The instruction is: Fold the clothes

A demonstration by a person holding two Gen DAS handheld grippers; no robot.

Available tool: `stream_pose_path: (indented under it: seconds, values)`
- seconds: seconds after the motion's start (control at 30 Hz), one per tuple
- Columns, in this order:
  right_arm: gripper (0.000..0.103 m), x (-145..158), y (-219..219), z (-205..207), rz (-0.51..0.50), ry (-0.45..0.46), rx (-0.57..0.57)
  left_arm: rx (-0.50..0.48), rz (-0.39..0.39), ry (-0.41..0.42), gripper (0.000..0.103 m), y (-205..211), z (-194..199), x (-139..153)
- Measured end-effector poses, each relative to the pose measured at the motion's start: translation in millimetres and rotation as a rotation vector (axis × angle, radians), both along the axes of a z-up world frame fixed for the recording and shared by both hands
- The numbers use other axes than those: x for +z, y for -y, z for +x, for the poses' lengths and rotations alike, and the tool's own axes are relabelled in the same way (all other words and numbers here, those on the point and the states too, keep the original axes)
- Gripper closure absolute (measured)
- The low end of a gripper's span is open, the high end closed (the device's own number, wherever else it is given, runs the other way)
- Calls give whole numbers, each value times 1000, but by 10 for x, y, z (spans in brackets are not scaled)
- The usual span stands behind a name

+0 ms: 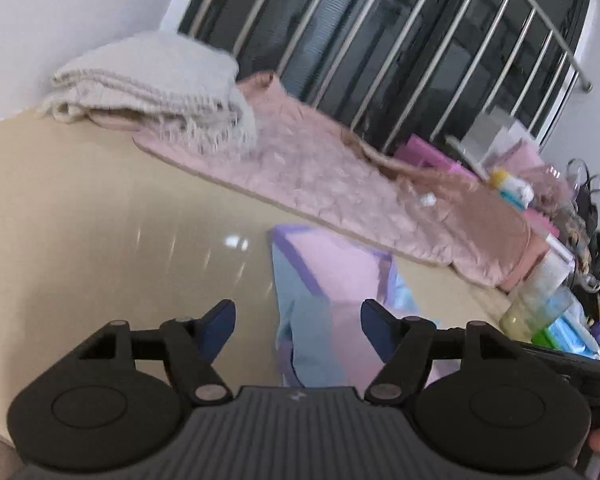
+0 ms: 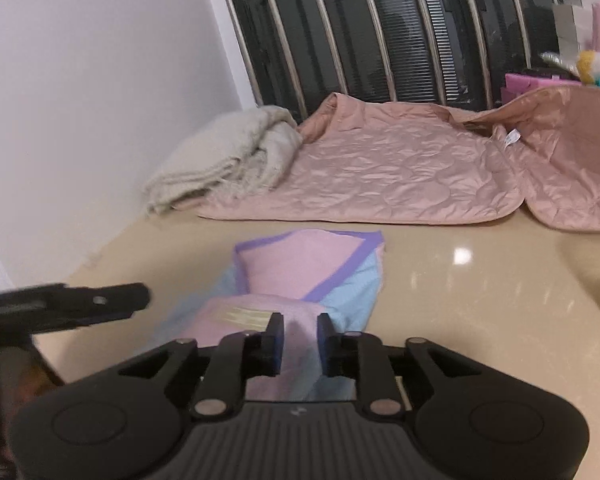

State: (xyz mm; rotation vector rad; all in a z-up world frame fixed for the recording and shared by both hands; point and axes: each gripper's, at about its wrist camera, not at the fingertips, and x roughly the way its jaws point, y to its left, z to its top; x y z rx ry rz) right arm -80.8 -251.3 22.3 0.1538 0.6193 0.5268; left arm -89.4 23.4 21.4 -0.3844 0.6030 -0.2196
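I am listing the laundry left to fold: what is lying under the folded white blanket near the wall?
The white blanket rests partly on one end of the pink quilted cover, spread on the beige surface. Whatever else lies beneath is covered.

Bare tabletop (image 2: 480, 280) lies free; pink quilt (image 2: 380, 168) blocks the back.

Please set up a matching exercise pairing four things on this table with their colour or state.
Things:
1. towel
2. quilt
3. garment
4. left gripper

Descriptions:
A. open wide
B. cream, fringed, in the corner by the wall
C. pastel pink and blue, purple trim
D. dusty pink, spread below the window bars

Pairs: 1-B, 2-D, 3-C, 4-A
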Motion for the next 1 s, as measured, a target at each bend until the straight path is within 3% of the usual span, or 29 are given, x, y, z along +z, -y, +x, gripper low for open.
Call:
stream_pose_path:
  seconds: [0.07, 0.13, 0.2, 0.33, 0.57, 0.67, 0.73, 0.87, 0.9, 0.97, 1.0]
  values:
    - [83, -34, -42, -34, 2, -10, 21, -26, -29, -28, 41, 36, 75, -55]
    - [83, -100, -91, -71, -22, -18, 20, -44, -29, -51, 68, 89, 127, -94]
    - [82, -141, -97, -111, -19, -19, 17, -49, -38, -73, 80, 108, 152, -135]
    - [82, -172, -46, -137, 7, -24, 14, -32, -95, -81, 93, 57, 135, -143]
    - [82, -209, -28, -126, 26, -32, 8, -6, -161, -140, 96, -18, 190, -243]
    - [82, -174, -43, -136, 2, -23, 14, -19, -106, -110, 87, 60, 141, -181]
    - [82, -94, -28, -130, 0, 2, 7, -34, -61, -76, 72, 121, 104, -116]
    - [82, 31, -32, 26, -18, 38, -3, -46, -59, -66, 71, 117, 234, 21]
    - [82, 42, -54, 104, -41, 29, -2, -37, -40, -41, 67, 101, 324, 116]
    - [82, 123, -50, 302, -45, 16, -9, -23, 14, 1, 41, 88, 549, 265]
    - [76, 173, -22, 419, -29, 12, -18, -21, 70, -17, 27, 125, 729, 271]
